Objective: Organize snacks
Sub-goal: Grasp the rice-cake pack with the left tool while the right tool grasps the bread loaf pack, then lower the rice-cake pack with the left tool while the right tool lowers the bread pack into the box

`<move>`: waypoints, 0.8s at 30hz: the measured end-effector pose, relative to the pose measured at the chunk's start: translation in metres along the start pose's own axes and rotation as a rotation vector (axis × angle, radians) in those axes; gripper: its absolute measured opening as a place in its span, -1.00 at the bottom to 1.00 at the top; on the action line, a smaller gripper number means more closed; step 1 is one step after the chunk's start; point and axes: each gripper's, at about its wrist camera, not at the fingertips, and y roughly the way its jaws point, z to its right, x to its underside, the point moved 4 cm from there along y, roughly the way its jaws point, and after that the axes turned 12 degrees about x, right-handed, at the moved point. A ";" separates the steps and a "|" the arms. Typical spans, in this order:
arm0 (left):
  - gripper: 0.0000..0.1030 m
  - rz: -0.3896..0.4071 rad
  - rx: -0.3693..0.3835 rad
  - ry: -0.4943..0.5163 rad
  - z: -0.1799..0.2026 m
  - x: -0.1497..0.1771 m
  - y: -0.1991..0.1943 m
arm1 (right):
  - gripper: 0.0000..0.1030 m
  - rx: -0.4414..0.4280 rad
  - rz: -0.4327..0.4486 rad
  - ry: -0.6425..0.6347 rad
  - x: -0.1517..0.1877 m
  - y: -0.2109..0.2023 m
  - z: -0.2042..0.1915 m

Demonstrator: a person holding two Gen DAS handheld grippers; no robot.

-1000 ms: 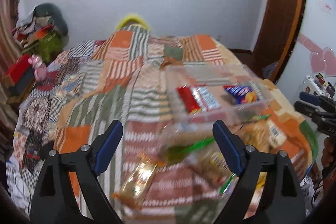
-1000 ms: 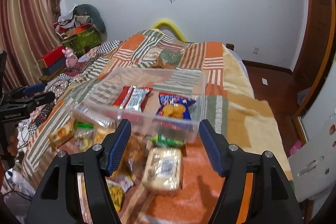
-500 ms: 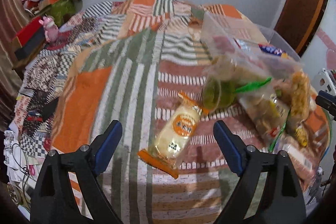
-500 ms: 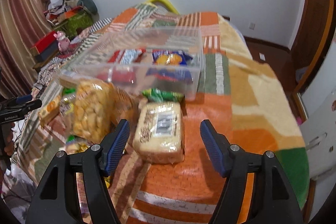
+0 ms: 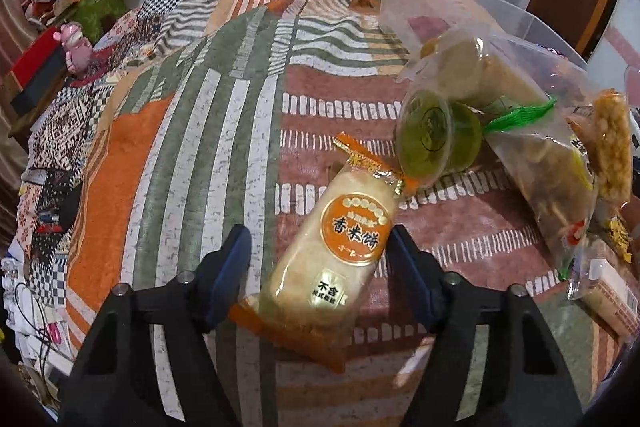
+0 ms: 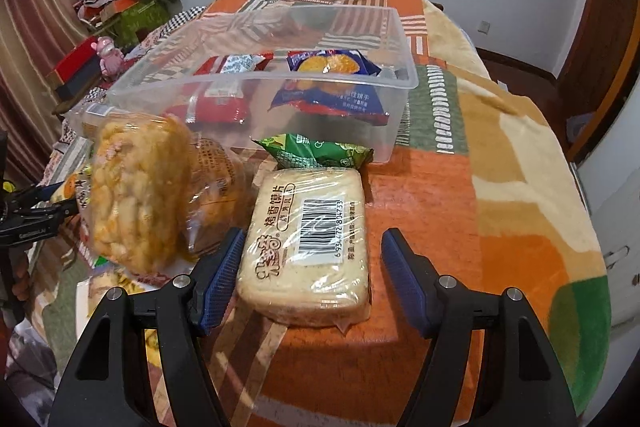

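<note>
The left hand-held gripper [image 5: 318, 255] is lowered over the bed's patchwork blanket [image 5: 224, 131], its jaws spread wide on either side of an orange-labelled rice cracker pack [image 5: 334, 255] — not gripping it. Just beyond lies a green jelly cup [image 5: 436, 137] on its side. The right hand-held gripper [image 6: 312, 265] likewise stands released, straddling a wrapped toast pack [image 6: 310, 239]. Past that sits a green packet [image 6: 316, 151], then a clear plastic bin [image 6: 400, 83] holding a red snack [image 6: 224, 99] and a blue snack [image 6: 332, 83].

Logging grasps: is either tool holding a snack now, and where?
Neither: left tool open around rice cracker pack; right tool open around bread pack.
</note>
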 end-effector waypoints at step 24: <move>-0.35 0.158 -0.011 0.033 0.033 -0.024 -0.070 | 0.03 -0.029 0.116 0.043 -0.009 -0.045 0.017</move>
